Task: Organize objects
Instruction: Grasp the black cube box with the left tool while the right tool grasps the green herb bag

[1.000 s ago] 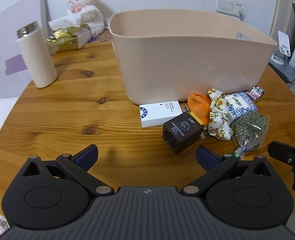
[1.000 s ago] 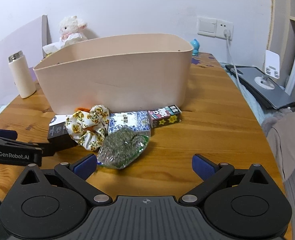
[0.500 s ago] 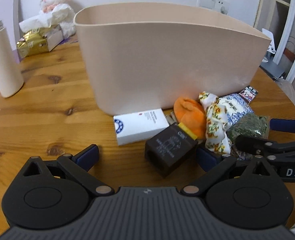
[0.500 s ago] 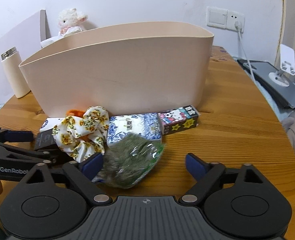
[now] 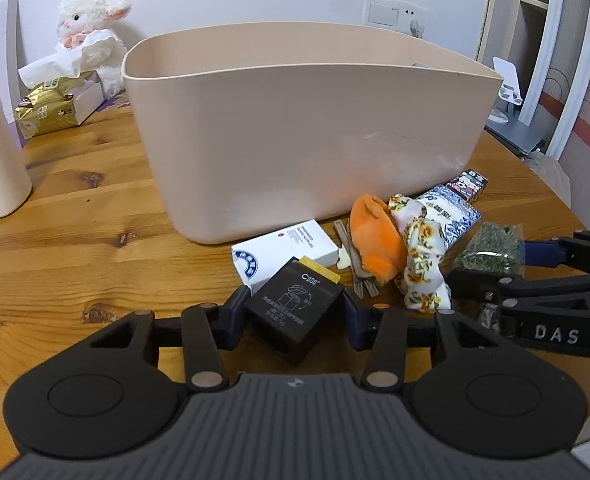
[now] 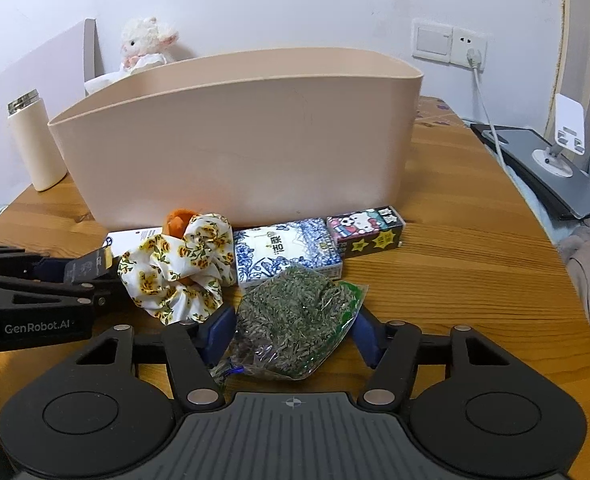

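- Where the bin [image 5: 311, 128] stands on the table [image 5: 75, 216], its tall near wall hides whatever lies inside; only the inner far wall shows.
- The left gripper [image 5: 293, 314] is clamped narrow on a black box [image 5: 295, 306], a blue pad pressing each side; the box's underside is out of sight.
- Just behind the black box lies a white box [image 5: 283, 246], its near corner covered by the black one.
- The right gripper [image 6: 291, 330] has its pads against both sides of a bag [image 6: 295, 320] of green dried leaves, holding it low over the table; the bag's near end is cut off by the gripper body.
- A floral scrunchie [image 6: 179, 268] sits between the two grippers, covering most of an orange thing [image 6: 177, 220] I cannot identify.
- Some thin brown strips [image 5: 355, 268] poke out from under the orange thing, too hidden to make out.
- A blue-and-white packet [image 6: 285, 250] and a cartoon-printed box [image 6: 365, 230] lie just in front of the bin.
- At the far left stands a bottle [image 6: 37, 144], with a plush lamb [image 5: 89, 32] partly behind tissue.
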Demonstrator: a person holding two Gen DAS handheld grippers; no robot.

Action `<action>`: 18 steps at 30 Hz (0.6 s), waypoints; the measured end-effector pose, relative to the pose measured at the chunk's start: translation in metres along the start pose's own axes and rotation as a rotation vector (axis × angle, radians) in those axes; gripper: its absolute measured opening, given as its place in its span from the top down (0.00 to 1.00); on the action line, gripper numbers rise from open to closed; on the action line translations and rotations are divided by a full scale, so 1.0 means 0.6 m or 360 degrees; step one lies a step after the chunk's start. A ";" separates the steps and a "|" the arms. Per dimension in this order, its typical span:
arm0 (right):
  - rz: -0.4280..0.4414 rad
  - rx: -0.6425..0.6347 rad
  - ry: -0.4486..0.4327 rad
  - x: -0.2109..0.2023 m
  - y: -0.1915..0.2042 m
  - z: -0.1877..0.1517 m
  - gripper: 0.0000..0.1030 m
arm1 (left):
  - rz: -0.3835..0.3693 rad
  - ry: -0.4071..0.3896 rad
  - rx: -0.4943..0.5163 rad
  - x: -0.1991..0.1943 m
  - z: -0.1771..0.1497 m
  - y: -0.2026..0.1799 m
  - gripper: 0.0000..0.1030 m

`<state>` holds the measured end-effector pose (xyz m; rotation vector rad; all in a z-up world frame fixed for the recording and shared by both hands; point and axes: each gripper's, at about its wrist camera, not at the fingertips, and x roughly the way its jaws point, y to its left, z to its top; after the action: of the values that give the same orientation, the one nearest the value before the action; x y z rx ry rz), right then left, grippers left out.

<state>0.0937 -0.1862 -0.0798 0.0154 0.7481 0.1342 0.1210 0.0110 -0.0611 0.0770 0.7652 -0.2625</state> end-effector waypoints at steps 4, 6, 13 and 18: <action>-0.0024 0.0013 -0.0056 -0.018 -0.003 0.005 0.43 | 0.0014 -0.0011 -0.0044 -0.019 -0.002 0.008 0.52; -0.0034 0.0017 -0.0097 -0.032 -0.006 0.011 0.43 | 0.0023 -0.0032 -0.0069 -0.034 0.001 0.013 0.52; -0.0062 0.0049 -0.0253 -0.090 -0.025 0.043 0.43 | 0.0092 -0.0188 -0.0094 -0.105 0.031 0.021 0.52; -0.0078 0.0042 -0.0393 -0.126 -0.029 0.076 0.43 | 0.0143 -0.0315 -0.0087 -0.151 0.068 0.024 0.52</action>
<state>0.0721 -0.2115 0.0040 0.0380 0.5031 0.0742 0.0898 0.0369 0.0305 0.0330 0.5701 -0.1607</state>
